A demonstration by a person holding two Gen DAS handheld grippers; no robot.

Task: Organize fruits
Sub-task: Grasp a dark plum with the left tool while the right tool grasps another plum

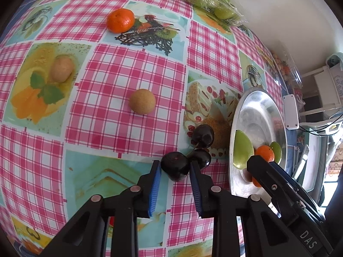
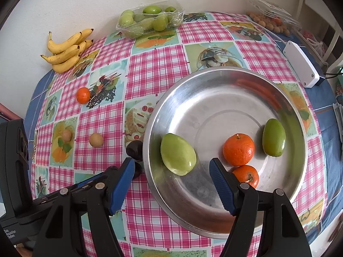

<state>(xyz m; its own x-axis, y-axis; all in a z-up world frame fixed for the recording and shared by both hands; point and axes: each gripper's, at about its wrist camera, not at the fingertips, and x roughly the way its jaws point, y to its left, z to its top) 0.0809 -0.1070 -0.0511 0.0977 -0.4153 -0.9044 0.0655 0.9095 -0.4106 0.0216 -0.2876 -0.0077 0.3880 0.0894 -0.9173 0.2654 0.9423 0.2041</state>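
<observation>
My left gripper (image 1: 175, 164) points down at the checked tablecloth, and its blue pads press both sides of a dark cherry (image 1: 174, 171). Two more dark cherries (image 1: 202, 136) lie just beyond, joined to it by stems. To their right stands a silver plate (image 2: 214, 79) with two green fruits (image 2: 178, 155) and two tangerines (image 2: 238, 148) in it. My right gripper (image 2: 171, 163) hangs open over the plate's near left side with nothing between its pads. A loose tangerine (image 1: 120, 20) and a small brown round fruit (image 1: 142, 104) lie on the cloth.
Against the wall lie bananas (image 2: 66, 51) and a wrapped tray of green fruits (image 2: 150, 19). A clear box of small brown fruits (image 2: 270, 19) and a white box with a cable (image 2: 300, 64) sit at the far right. The table edge runs close behind them.
</observation>
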